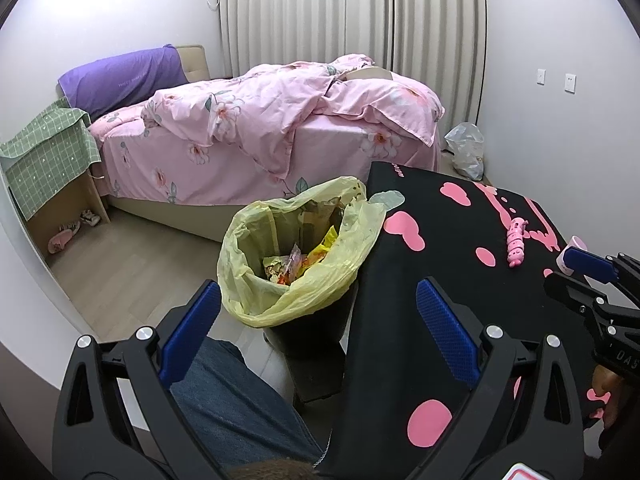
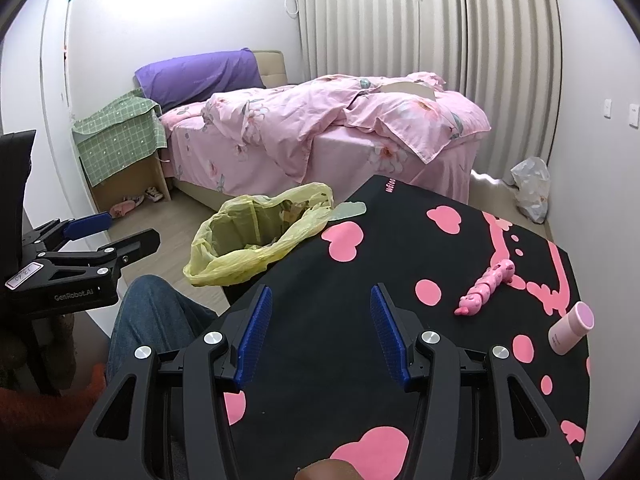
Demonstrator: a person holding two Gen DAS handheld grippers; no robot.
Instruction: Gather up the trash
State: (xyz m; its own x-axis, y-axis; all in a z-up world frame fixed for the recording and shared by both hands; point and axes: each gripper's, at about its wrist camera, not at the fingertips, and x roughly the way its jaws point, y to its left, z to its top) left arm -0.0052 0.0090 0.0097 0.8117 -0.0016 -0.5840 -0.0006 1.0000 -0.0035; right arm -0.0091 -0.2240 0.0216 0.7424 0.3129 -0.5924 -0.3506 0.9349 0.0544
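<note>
Bedroom, desk corner. Trash bin [image 1: 304, 320]: black, upright beside the desk's left edge, mouth facing the ceiling, long axis vertical; yellow liner bag [image 1: 280, 264] draped over its rim, wrappers [image 1: 296, 264] heaped inside. Desk mat [image 2: 360, 280]: black with pink blotches. On it: pale green scrap [image 2: 350, 210] at the far edge, touching the liner; pink toy [image 2: 486, 284] lying diagonally; pink cylinder [image 2: 570, 328] tipped on its side. Left gripper [image 1: 320, 320]: jaws spread, nothing between. Right gripper [image 2: 320, 328]: jaws spread over bare mat, empty.
</note>
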